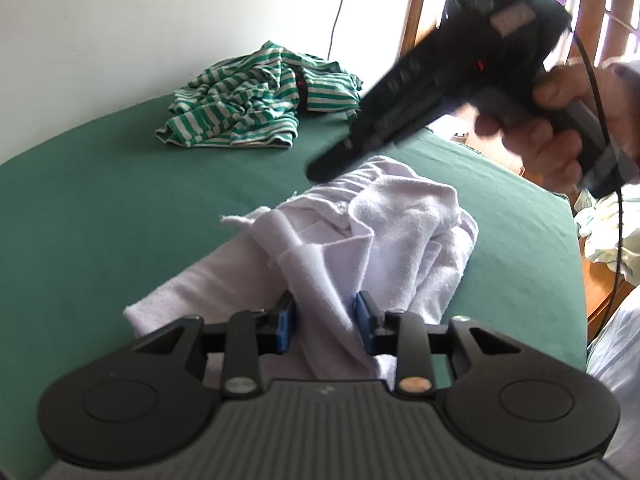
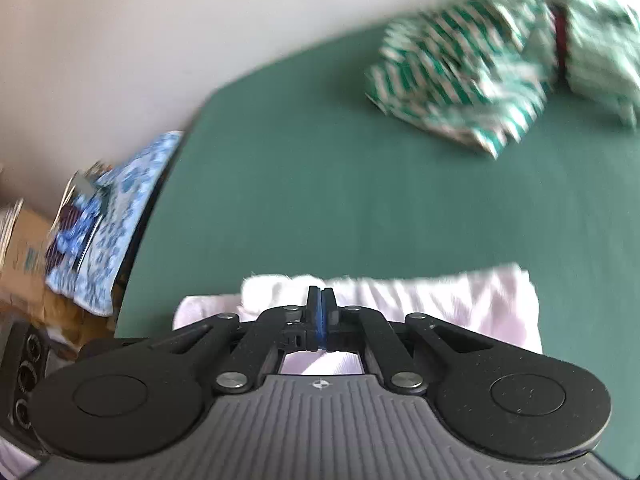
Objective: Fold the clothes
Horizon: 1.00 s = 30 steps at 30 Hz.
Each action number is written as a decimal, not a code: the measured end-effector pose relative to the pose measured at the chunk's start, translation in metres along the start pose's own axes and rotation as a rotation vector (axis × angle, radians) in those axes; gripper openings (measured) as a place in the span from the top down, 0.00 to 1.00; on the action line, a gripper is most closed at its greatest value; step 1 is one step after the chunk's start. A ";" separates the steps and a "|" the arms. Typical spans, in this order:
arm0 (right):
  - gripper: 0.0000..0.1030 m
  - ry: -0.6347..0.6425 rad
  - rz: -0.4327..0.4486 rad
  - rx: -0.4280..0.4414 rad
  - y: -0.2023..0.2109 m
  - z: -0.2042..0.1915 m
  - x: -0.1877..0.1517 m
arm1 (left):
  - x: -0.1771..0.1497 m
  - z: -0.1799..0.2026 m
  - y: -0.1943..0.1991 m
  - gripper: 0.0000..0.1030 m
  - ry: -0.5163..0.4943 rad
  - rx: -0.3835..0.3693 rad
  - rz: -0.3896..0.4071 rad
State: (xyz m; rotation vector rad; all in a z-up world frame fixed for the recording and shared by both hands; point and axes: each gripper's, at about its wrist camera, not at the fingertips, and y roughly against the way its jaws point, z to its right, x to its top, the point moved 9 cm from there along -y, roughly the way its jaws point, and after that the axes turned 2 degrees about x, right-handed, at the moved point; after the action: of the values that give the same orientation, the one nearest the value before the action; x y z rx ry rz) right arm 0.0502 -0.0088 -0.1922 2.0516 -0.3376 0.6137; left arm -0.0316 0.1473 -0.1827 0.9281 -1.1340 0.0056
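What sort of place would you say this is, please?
Probably a room at home: crumpled clothes, a striped top and a white garment, lie on a green-covered surface beside a wooden-framed window.

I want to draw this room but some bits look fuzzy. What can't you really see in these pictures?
- Striped clothes: smeared by motion blur in the right wrist view; clearer in the left.
- Right claw: blurred in the left wrist view, tips unclear.
- White garment: near end hidden under the left claw; what kind it is, I cannot tell.
- Pale cloth past the green table: cut off by the edge.
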 end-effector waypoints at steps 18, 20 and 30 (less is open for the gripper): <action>0.98 0.250 -0.192 -0.125 -0.052 -0.022 0.017 | -0.002 0.005 0.002 0.64 -0.009 -0.001 0.021; 0.99 0.179 -0.173 -0.126 -0.039 -0.014 0.013 | -0.002 0.005 0.002 0.64 -0.008 -0.007 0.021; 0.99 -0.127 -0.017 -0.054 0.005 0.006 0.003 | 0.004 0.003 0.013 0.63 -0.014 -0.073 0.010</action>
State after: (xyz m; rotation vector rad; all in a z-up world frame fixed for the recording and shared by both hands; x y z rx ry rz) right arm 0.0523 -0.0167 -0.1891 2.0439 -0.4062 0.4606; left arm -0.0376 0.1516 -0.1710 0.8591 -1.1442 -0.0340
